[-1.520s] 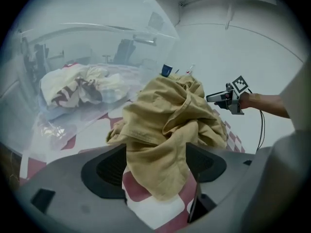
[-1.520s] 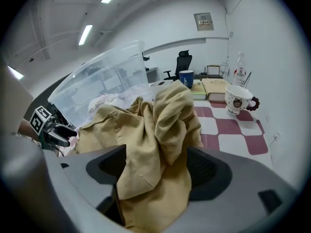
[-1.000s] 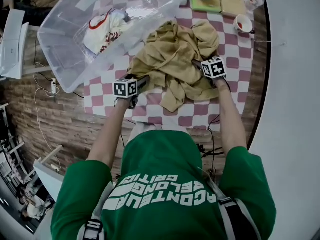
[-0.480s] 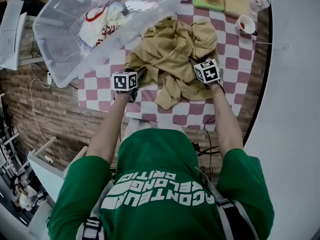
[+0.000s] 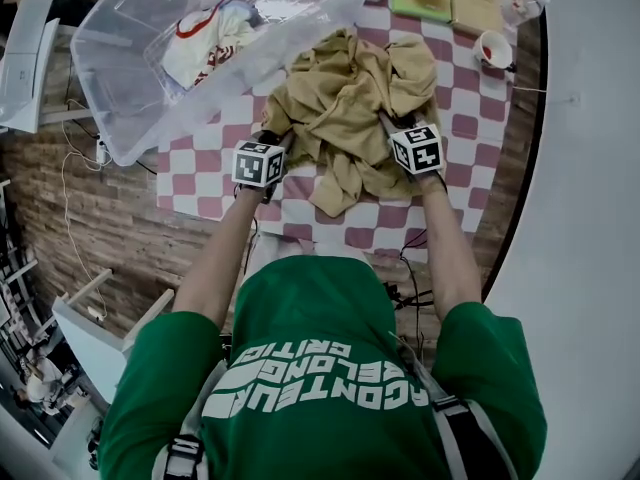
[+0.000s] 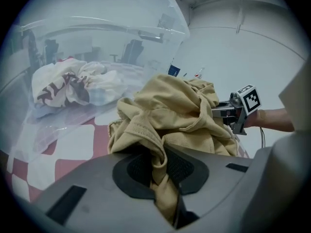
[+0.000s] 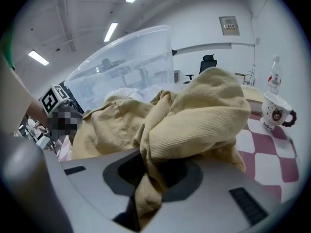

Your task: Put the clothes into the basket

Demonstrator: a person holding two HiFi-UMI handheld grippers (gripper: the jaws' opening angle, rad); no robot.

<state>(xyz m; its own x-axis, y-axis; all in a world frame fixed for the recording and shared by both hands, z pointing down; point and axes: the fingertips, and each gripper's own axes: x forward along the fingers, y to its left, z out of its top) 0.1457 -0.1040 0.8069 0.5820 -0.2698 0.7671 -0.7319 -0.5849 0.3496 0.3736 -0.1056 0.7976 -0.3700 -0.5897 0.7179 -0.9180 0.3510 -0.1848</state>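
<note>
1. My left gripper point(image 6: 163, 178) has just been closing. Its jaws now pinch a twisted fold of the tan garment point(image 5: 350, 103), with the cloth running straight down the gap between the pads.
2. My right gripper point(image 7: 146, 188) has just been closing too, and it is clamped on a thick ribbed fold at the garment's other side (nothing but cloth in either grip, as far as I can see).
3. The garment sits as a bunched heap on the checked tablecloth point(image 5: 470, 168), strung between the two grippers. Its long axis runs across from one gripper to the other, and a loose tail lies toward me between them.
4. The basket is a clear plastic bin point(image 5: 120, 98). In the head view it lies beyond the heap and off to the left. Its near wall is right at the garment's far-left edge, though I cannot tell whether they touch. A white printed garment point(image 5: 205, 43) is already inside.
5. What matters for the next move is that the bin is on my left gripper's side. My left hand is the nearer one, and my right has the longer way to go. I judge the move to be a joint lift and a swing up and left over that near wall.
6. In the left gripper view the wall stands taller than the heap, so the loose tail could catch on the rim. The mug point(image 5: 487, 46) is well apart on the right, out of the way.
</note>
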